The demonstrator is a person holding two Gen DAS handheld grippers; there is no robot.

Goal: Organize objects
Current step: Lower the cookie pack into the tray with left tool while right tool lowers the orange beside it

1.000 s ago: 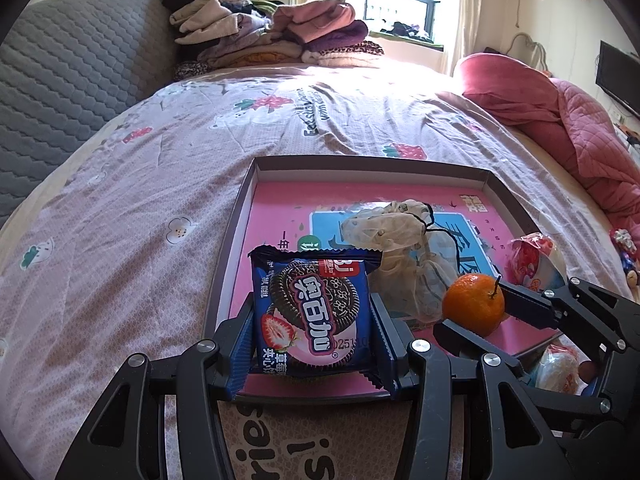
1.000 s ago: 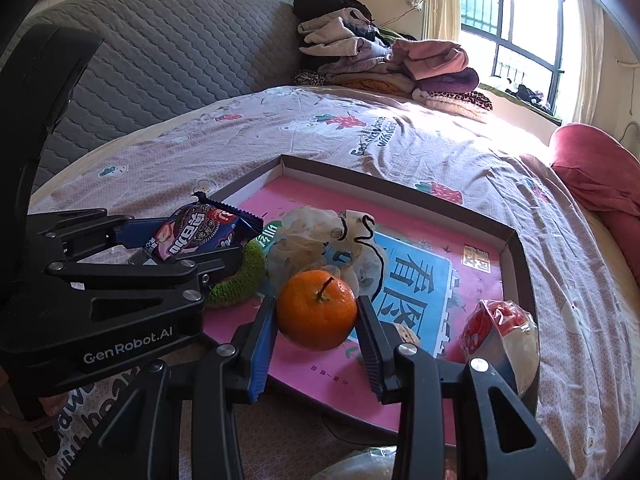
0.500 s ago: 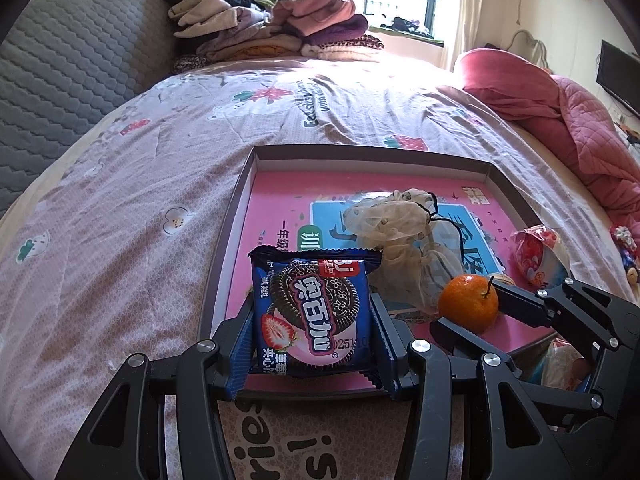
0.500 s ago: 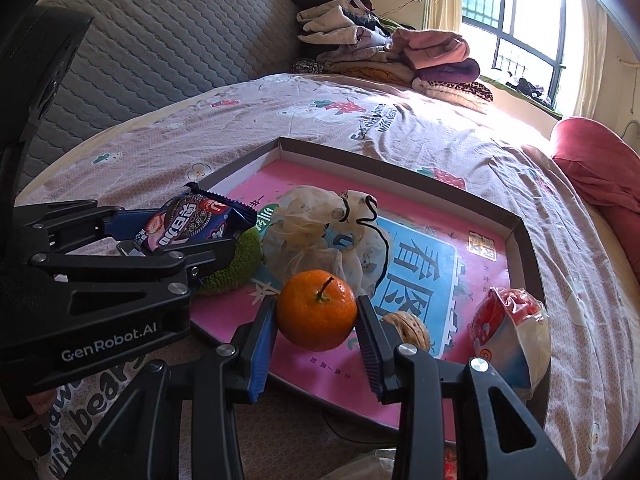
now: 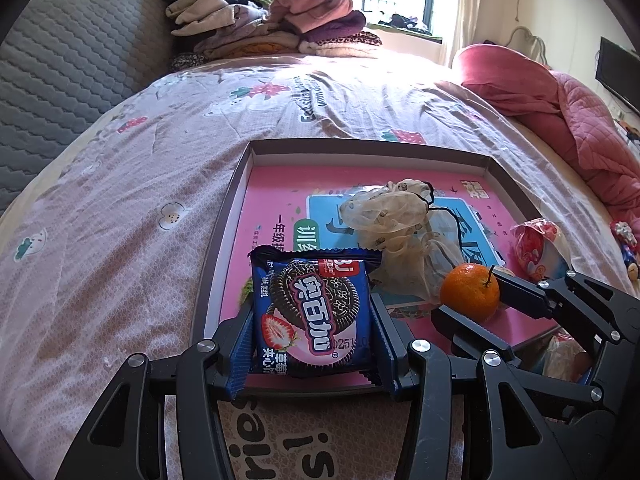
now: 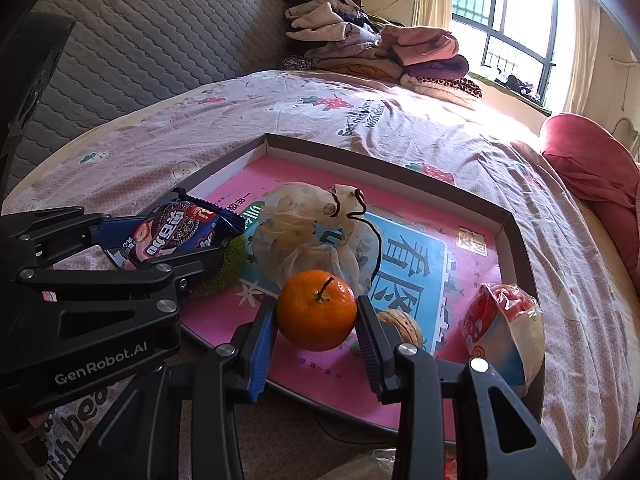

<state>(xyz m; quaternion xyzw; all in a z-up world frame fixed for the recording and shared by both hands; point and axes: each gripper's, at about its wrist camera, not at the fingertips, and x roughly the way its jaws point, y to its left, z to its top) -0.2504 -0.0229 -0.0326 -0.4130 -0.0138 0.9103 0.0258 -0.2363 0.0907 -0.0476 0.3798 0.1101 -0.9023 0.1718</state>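
Cookie packet (image 5: 316, 316) is sitting clamped in the left gripper (image 5: 314, 344) at lower centre, over the tray's (image 5: 224, 240) near rim; the right gripper (image 6: 316, 320) is pinching a tangerine (image 6: 317, 310). Released here, the round fruit risks rolling into the mesh pouch (image 6: 316, 236) or walnut (image 6: 402, 326).

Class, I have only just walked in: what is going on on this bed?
A person is sorting snacks with two handheld grippers. The left gripper clamps a blue cookie packet, the right gripper an orange tangerine, both at the near edge of a shallow box. A mesh pouch, a walnut and a wrapped snack lie inside it.
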